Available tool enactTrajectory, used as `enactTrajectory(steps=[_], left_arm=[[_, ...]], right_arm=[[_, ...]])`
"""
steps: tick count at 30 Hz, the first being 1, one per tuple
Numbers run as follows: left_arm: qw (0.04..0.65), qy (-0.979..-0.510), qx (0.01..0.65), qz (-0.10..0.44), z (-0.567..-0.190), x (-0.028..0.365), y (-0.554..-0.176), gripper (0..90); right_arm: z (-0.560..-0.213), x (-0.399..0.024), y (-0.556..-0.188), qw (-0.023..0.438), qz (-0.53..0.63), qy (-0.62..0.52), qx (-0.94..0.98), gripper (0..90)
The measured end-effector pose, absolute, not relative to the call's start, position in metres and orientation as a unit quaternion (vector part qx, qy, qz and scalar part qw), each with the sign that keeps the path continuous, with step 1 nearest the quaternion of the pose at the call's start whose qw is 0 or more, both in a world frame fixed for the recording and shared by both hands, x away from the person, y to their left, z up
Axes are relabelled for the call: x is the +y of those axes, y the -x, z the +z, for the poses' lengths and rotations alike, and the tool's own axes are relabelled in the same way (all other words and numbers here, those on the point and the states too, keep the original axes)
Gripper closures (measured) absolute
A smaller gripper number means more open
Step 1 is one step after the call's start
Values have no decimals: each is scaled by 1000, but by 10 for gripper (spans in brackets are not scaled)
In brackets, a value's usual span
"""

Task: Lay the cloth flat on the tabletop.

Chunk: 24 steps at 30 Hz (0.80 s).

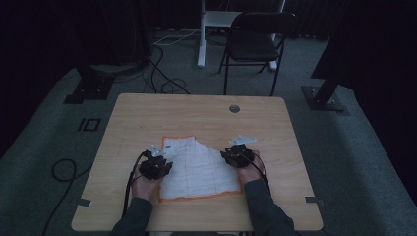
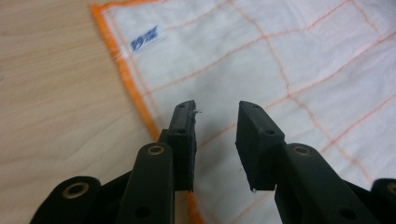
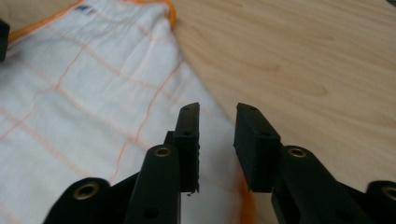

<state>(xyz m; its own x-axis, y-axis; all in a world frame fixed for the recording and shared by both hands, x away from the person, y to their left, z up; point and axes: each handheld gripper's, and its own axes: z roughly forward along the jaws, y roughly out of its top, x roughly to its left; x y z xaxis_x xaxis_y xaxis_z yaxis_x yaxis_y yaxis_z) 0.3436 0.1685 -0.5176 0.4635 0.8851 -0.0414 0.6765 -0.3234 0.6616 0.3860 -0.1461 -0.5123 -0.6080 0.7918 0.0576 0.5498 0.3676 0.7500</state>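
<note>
A white cloth (image 1: 196,169) with orange grid lines and an orange hem lies flat on the wooden table (image 1: 147,113). My left gripper (image 1: 157,153) hovers at the cloth's left edge; in the left gripper view its jaws (image 2: 215,123) stand apart over the cloth (image 2: 280,56), with nothing pinched between them. My right gripper (image 1: 239,147) sits at the cloth's right edge; in the right gripper view its jaws (image 3: 217,128) are also apart, over the cloth's hem (image 3: 116,79). A small blue label (image 2: 144,39) is sewn near the cloth's corner.
A round cable hole (image 1: 234,108) sits near the table's far edge. A black folding chair (image 1: 255,39) and a white stand (image 1: 202,34) lie beyond the table. Cables (image 1: 64,172) trail on the grey floor at the left.
</note>
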Motion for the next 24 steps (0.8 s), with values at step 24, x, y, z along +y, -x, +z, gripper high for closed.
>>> enactTrajectory(steps=[24], left_arm=[[330, -800, 471, 171, -509, 150, -351, 671]], right_arm=[[-502, -129, -389, 135, 413, -394, 810, 861]])
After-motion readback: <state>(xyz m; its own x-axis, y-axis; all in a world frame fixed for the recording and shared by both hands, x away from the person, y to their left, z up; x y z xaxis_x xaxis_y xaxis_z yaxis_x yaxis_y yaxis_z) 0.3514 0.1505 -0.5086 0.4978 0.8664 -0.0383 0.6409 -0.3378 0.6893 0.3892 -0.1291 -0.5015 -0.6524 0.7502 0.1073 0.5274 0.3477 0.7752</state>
